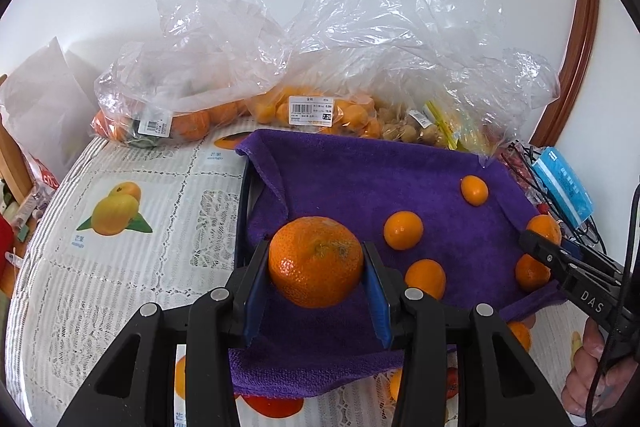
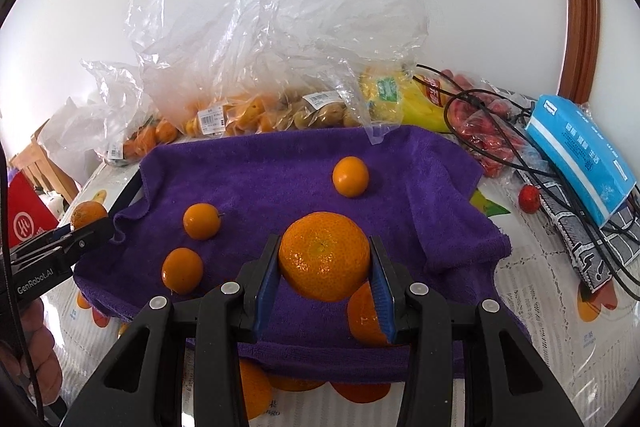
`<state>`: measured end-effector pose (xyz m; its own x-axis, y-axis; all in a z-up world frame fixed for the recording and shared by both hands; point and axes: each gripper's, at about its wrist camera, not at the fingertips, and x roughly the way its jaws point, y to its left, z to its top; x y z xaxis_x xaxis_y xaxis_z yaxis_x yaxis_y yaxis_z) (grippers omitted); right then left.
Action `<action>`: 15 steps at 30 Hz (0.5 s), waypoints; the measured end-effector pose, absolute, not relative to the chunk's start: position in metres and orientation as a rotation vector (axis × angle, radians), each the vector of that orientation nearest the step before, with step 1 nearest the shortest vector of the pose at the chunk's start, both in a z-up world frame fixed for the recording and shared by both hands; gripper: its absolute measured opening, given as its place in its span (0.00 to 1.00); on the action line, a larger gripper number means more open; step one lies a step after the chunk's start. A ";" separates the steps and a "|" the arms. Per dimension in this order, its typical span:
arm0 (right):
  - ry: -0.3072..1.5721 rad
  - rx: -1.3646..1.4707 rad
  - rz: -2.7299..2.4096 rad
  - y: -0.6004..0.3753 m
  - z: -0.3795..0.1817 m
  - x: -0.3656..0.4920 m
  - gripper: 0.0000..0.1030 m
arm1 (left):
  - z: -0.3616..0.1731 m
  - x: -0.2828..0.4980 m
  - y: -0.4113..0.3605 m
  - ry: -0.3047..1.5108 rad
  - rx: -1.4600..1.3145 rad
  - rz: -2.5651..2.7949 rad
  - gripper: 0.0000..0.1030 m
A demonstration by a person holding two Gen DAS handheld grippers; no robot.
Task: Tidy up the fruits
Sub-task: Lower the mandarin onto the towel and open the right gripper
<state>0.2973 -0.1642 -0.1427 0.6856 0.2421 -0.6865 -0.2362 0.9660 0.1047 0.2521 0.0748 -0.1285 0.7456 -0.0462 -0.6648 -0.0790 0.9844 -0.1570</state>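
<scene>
Fruits: two big mandarins, one clamped in each set of tongs, both above the purple towel (image 1: 360,171) draped over a tray on the worktop (image 1: 120,267). Left tongs (image 1: 316,263) partly closed on left mandarin (image 1: 315,261), over the towel's left-near part. Right tongs (image 2: 325,259) partly closed on right mandarin (image 2: 324,255), over the towel's near-middle. Drop spot lies straight below each; mandarins round, no long axis. Another orange (image 2: 366,315) sits directly under the right tongs, likely collision. Small oranges (image 1: 403,230) loose between both, about equally near.
</scene>
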 end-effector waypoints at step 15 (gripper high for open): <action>0.791 -0.034 0.281 -0.152 -0.151 0.297 0.41 | -0.130 0.250 0.071 0.732 -0.190 -0.011 0.40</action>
<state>0.2965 -0.1522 -0.1514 0.6679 0.2368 -0.7055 -0.2622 0.9621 0.0748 0.2499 0.0715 -0.1301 0.7443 -0.0759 -0.6635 -0.0565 0.9828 -0.1759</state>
